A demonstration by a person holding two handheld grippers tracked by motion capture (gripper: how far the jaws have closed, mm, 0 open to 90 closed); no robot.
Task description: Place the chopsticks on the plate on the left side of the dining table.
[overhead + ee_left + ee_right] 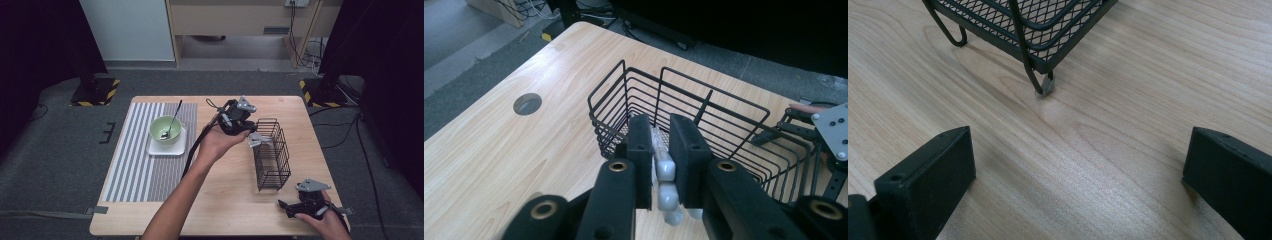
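Observation:
My left gripper (248,131) hovers by the far end of a black wire basket (272,155), held in a hand that reaches over the table's middle. In the left gripper view its jaws (661,125) are shut on the pale, glossy handle of a utensil (664,170), just above the basket's rim (704,107). The utensil's light grey end (260,141) pokes out against the basket's upper wires. Near the table's front right corner my right gripper (285,205) rests low and open. Bare wood lies between its jaws (1080,150), and the basket's foot (1043,87) stands just ahead.
A green bowl (166,129) holding a spoon (172,120) sits on a white square plate (167,148), on a striped placemat (135,155) at the table's left. A round cable hole (527,103) marks the tabletop beyond the basket. Cables trail from both grippers.

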